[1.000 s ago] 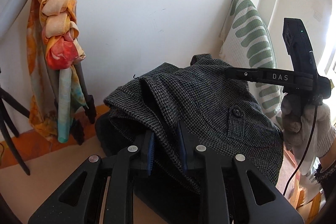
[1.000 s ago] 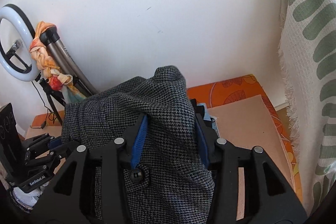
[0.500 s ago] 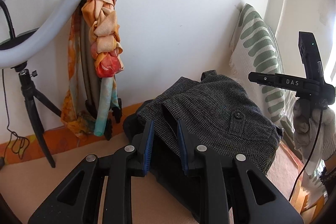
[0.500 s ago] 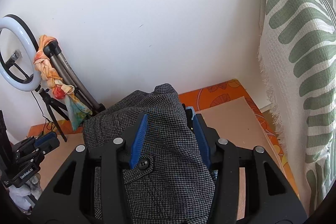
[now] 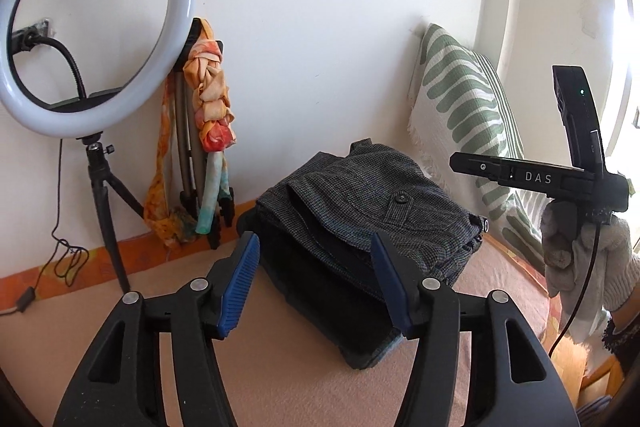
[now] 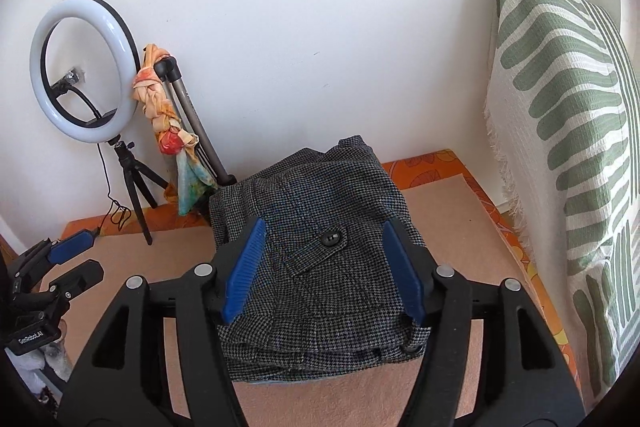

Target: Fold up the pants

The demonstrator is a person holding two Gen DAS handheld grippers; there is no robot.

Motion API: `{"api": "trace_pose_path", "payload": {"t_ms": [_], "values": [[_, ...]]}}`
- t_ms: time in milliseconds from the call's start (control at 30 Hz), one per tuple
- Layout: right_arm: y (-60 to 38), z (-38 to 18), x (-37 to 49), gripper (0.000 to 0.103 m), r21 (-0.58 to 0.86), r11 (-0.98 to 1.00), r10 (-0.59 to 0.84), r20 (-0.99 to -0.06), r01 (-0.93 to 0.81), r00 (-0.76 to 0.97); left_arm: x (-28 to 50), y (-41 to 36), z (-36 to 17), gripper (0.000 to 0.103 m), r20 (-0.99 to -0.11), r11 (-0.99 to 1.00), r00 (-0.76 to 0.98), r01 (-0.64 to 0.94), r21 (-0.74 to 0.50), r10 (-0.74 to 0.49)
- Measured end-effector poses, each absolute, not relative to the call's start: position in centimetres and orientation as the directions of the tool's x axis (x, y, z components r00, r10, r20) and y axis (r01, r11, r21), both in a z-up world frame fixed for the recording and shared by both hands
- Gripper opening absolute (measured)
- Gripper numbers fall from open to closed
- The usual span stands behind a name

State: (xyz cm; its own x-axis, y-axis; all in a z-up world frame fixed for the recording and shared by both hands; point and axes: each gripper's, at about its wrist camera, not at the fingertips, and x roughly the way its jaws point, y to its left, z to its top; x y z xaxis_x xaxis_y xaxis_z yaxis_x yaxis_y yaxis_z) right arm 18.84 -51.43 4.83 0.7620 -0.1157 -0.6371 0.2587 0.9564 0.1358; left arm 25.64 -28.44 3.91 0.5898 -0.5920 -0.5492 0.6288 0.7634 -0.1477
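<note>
Folded grey houndstooth pants lying on a beige mat, near a white wall; left tool and right tool both spread apart, gripping nothing

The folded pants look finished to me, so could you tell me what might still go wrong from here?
1. The pants sit folded on a darker stack, with their top flap loose at the near edge; it may spring open.
2. The right gripper hangs open right over the pants; a finger could snag the buttoned pocket flap.
3. The left gripper, open beside the pile, could nudge it askew.
</note>
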Motion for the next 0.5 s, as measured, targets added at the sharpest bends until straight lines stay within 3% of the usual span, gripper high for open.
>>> {"api": "trace_pose_path", "payload": {"t_ms": [133, 300, 367, 500], "values": [[-49.8, 4.9, 16.8, 0.073, 0.114, 0.957, -0.137, -0.631, 0.266, 0.763, 23.9, -27.6, 4.3, 0.065, -0.535, 0.759, 0.592, 0.632, -0.157, -0.603], [-48.3, 5.0, 13.8, 0.075, 0.112, 0.941, -0.186, -0.621, 0.321, 0.761, 21.8, -26.5, 4.4, 0.073, -0.534, 0.743, 0.570, 0.645, -0.178, -0.624], [-47.6, 4.9, 12.5, 0.086, 0.102, 0.933, -0.216, -0.611, 0.346, 0.761, 20.7, -26.1, 4.3, 0.073, -0.531, 0.740, 0.571, 0.650, -0.173, -0.626], [-46.1, 4.9, 10.3, 0.094, 0.051, 0.923, -0.286, -0.572, 0.381, 0.769, 18.5, -25.3, 4.2, 0.077, -0.531, 0.735, 0.571, 0.659, -0.158, -0.626]]}}
